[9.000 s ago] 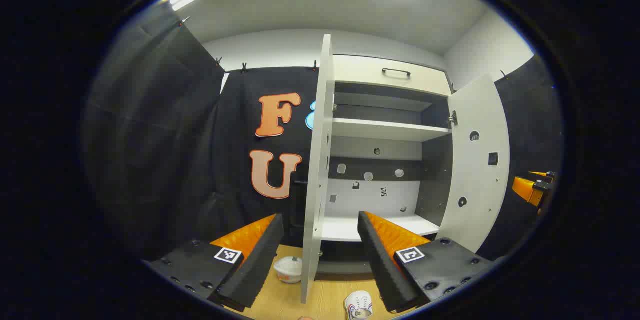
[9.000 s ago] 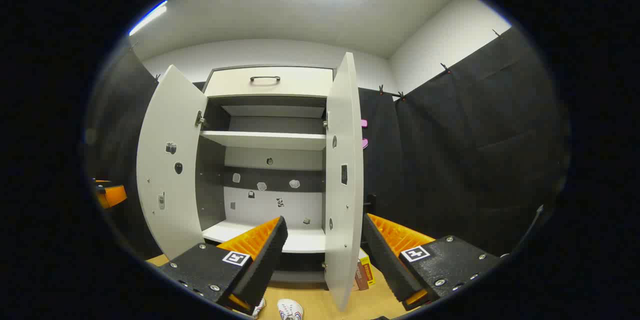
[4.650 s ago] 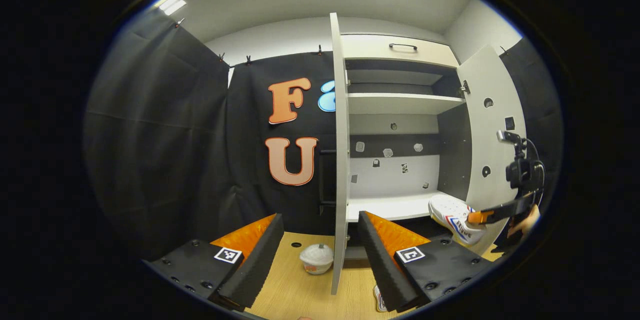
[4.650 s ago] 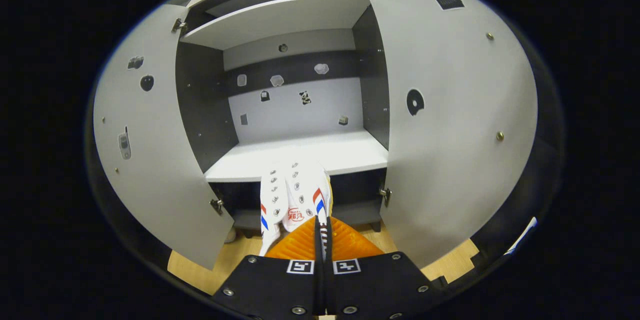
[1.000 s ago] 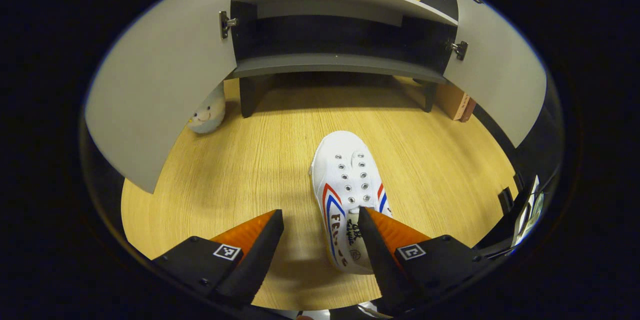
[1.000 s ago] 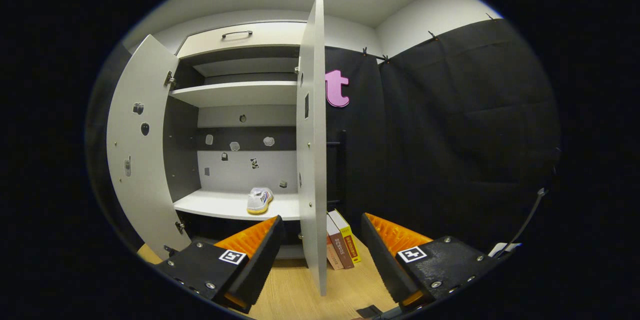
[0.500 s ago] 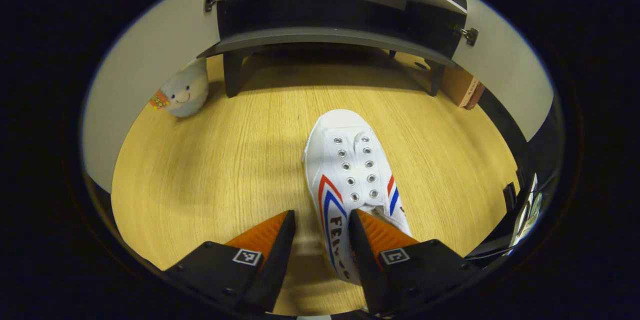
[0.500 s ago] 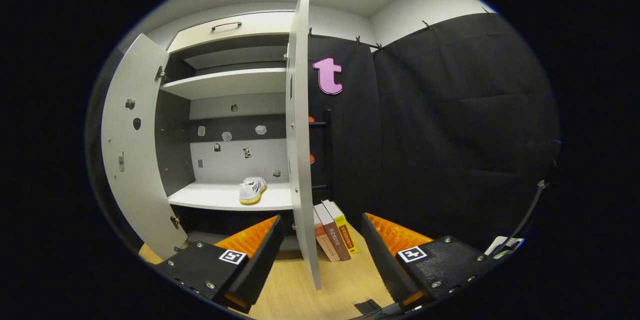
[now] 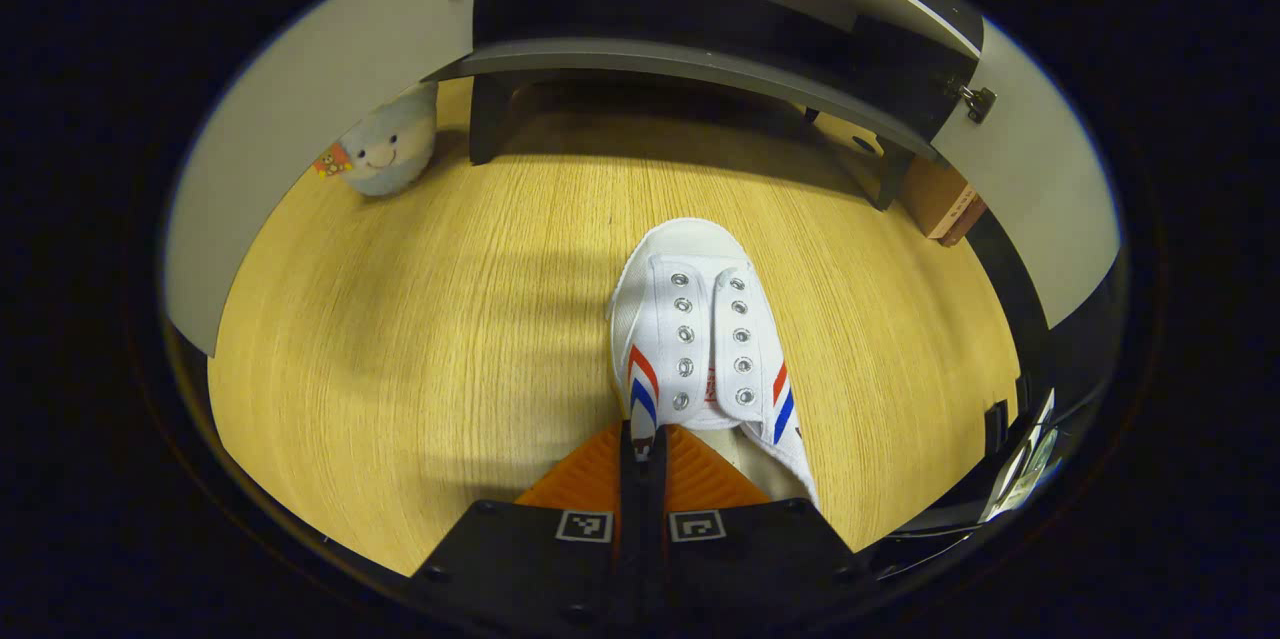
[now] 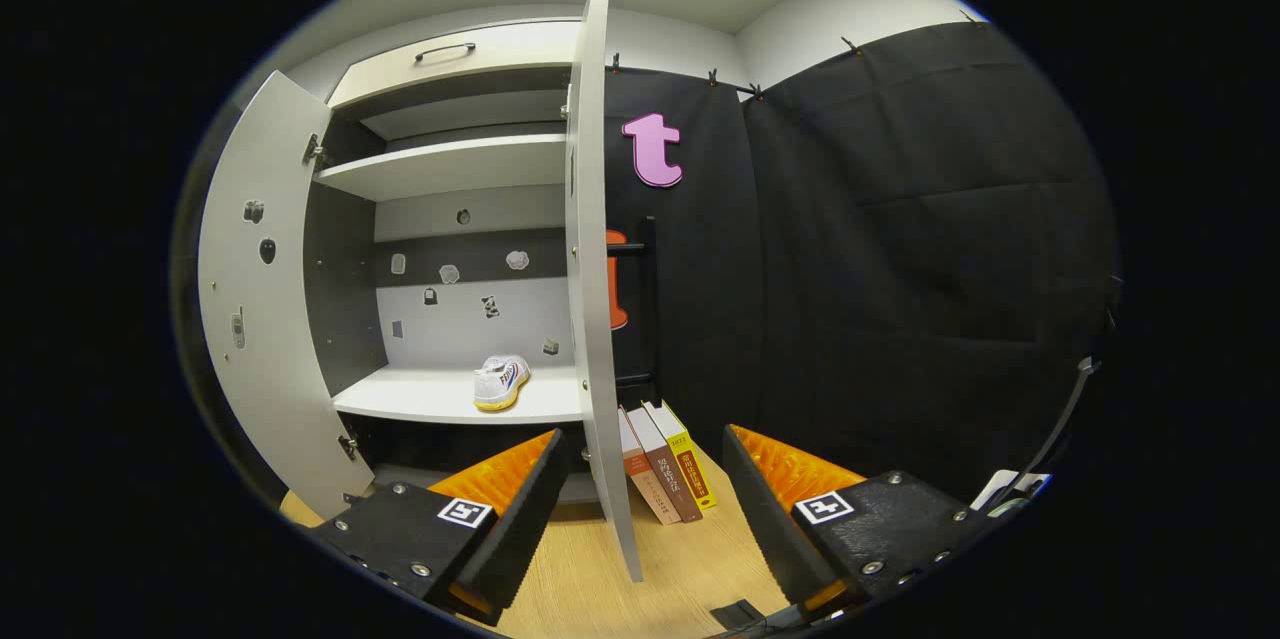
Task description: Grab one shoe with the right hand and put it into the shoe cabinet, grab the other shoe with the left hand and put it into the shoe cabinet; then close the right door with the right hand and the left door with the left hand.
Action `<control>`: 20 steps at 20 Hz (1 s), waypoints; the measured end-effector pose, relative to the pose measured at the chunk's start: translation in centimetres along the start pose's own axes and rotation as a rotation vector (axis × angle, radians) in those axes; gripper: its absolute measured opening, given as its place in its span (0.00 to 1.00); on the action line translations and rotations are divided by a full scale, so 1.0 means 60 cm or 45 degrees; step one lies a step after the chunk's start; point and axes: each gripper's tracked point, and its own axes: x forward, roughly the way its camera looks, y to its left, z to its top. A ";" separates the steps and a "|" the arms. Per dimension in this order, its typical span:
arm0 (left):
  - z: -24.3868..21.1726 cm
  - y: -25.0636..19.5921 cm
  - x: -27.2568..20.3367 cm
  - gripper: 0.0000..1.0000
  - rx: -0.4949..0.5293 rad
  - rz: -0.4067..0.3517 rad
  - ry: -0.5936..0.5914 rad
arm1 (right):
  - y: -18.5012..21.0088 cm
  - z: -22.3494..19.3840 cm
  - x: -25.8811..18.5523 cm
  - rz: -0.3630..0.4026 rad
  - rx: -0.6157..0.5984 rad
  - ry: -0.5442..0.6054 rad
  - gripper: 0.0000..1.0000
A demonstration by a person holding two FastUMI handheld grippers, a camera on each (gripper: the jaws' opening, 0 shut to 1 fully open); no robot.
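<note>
Pale wood-grain floor [image 9: 420, 319] runs under the grey-and-white shoe cabinet [image 10: 470, 169], both its doors open. Second white canvas shoe w/ red-blue stripes [image 9: 700, 339] lies on the floor in front of the cabinet, toe toward it. Left tool [image 9: 641, 444] is pinched narrow on the shoe's collar edge nearest the camera, so the grab looks made. First white shoe [image 10: 500, 381] already sits on the cabinet's lower shelf, right of centre. Right tool [image 10: 640, 479] hangs wide, holding nothing, just in front of the cabinet's right door [image 10: 590, 269]. Step in hand: left-hand pickup. Next, prob. lift & carry the shoe onto the shelf beside its mate, clearing the cabinet's dark base rail; thin grip may slip.
</note>
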 end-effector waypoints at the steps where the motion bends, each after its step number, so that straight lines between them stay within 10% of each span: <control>1: 0.004 0.000 -0.008 0.06 -0.005 -0.011 0.004 | -0.002 0.002 0.000 0.006 0.004 -0.004 0.94; 20: 0.264 0.084 -0.247 0.06 -0.021 -0.120 -0.279 | 0.007 0.018 0.018 0.283 -0.005 -0.031 0.94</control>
